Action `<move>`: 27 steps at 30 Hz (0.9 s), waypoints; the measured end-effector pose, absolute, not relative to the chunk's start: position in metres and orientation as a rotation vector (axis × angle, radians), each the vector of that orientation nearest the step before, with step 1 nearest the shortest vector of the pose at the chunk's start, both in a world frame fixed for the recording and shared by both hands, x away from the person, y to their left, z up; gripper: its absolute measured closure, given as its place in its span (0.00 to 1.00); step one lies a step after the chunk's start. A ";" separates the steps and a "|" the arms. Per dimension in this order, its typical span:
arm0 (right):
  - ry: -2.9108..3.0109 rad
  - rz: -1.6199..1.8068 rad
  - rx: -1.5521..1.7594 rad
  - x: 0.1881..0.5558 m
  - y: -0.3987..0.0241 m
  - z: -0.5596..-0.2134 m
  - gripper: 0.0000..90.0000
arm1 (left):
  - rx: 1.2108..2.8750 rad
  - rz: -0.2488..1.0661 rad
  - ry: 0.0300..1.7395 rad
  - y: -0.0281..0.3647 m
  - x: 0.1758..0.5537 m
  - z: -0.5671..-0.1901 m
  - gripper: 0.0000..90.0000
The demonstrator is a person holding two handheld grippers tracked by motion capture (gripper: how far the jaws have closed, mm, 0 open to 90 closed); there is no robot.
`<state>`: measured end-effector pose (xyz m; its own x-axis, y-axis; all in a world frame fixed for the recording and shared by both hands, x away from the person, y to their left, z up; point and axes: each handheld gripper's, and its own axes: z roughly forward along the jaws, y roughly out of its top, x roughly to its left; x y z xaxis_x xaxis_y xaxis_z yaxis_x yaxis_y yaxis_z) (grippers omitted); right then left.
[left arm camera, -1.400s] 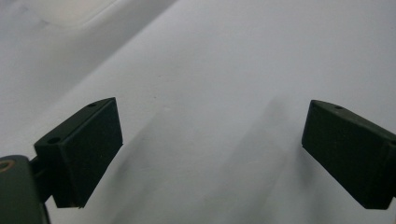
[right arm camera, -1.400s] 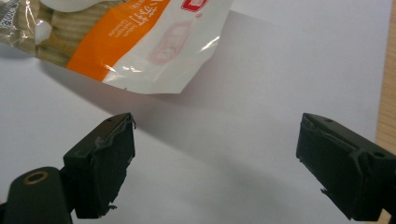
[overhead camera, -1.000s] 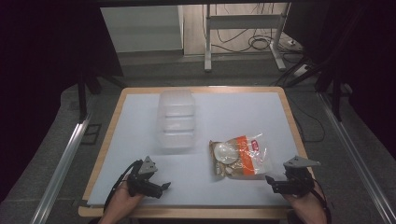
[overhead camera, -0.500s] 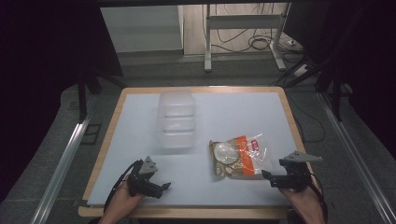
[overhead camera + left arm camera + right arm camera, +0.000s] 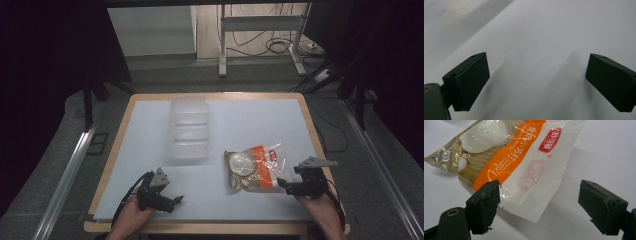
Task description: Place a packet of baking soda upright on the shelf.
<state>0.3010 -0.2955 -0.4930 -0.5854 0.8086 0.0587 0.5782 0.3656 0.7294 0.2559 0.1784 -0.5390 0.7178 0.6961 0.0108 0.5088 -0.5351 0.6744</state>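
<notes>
Straddling the snack bag (image 5: 524, 165), right claw (image 5: 539, 205) gapes.

The high view looks forward and down from above my side of the desk (image 5: 140, 150), taking in its whole top from far off. My left camera sits low and close over bare white surface, my jaws rising from its lower corners. My right camera, equally close, faces the snack bag (image 5: 524, 162), which lies right of centre in the high view (image 5: 255, 167).
</notes>
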 end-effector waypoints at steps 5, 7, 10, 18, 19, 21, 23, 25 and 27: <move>2.316 1.071 1.222 0.306 -0.295 -0.492 0.20 | 2.261 0.366 0.909 0.178 0.256 -0.539 0.06; 2.324 1.071 1.221 0.311 -0.294 -0.493 0.20 | 2.262 0.366 0.908 0.178 0.256 -0.539 0.06; 2.333 1.072 1.218 0.314 -0.292 -0.494 0.20 | 2.265 0.366 0.909 0.178 0.256 -0.540 0.06; 2.363 1.088 1.234 0.327 -0.286 -0.499 0.22 | 2.268 0.367 0.908 0.177 0.256 -0.540 0.06; 2.367 1.093 1.241 0.329 -0.286 -0.499 0.22 | 2.269 0.367 0.908 0.177 0.256 -0.540 0.06; 2.373 1.111 1.251 0.333 -0.285 -0.499 0.23 | 2.269 0.367 0.908 0.177 0.256 -0.540 0.06; 2.388 1.115 1.256 0.336 -0.283 -0.500 0.24 | 2.270 0.367 0.909 0.177 0.256 -0.540 0.06; 2.404 1.115 1.258 0.339 -0.281 -0.501 0.26 | 2.271 0.368 0.908 0.177 0.256 -0.540 0.06; 2.418 1.111 1.261 0.342 -0.278 -0.502 0.26 | 2.272 0.368 0.907 0.177 0.256 -0.540 0.06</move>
